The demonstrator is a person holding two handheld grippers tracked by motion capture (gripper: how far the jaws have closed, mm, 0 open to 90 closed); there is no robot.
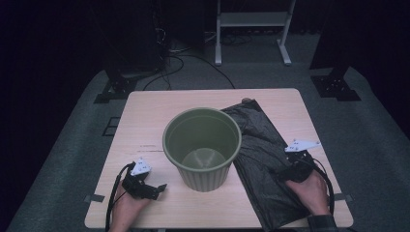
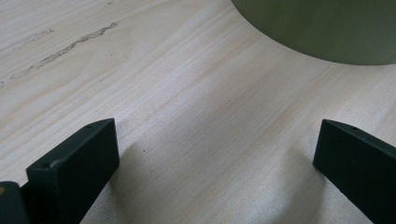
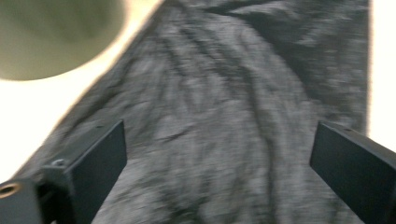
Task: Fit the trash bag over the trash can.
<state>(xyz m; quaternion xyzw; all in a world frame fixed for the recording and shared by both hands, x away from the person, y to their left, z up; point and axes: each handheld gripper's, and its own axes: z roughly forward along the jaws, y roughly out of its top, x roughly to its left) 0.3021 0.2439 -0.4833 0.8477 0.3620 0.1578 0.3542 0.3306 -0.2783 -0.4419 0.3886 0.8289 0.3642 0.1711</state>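
Observation:
A green plastic bin (image 1: 202, 147) stands upright and empty in the middle of the wooden table (image 1: 145, 116). To its right a crumpled black rubbish bag (image 1: 258, 150) lies flat on the tabletop. My right gripper (image 1: 284, 170) hovers over the bag's near half; in the right gripper view its jaws stand wide apart above the black bag (image 3: 224, 102), holding nothing, with the bin's wall (image 3: 51, 37) at the upper left. My left gripper (image 1: 157, 188) rests near the table's front left, open over bare wood (image 2: 187, 116), the bin's base (image 2: 327, 28) ahead of it.
The bag reaches from the table's far edge to its front right edge. Bare tabletop lies left of and behind the bin. Beyond the table are a dark floor with cables (image 1: 193, 67), black stand feet (image 1: 116, 89) and a white frame (image 1: 251, 29).

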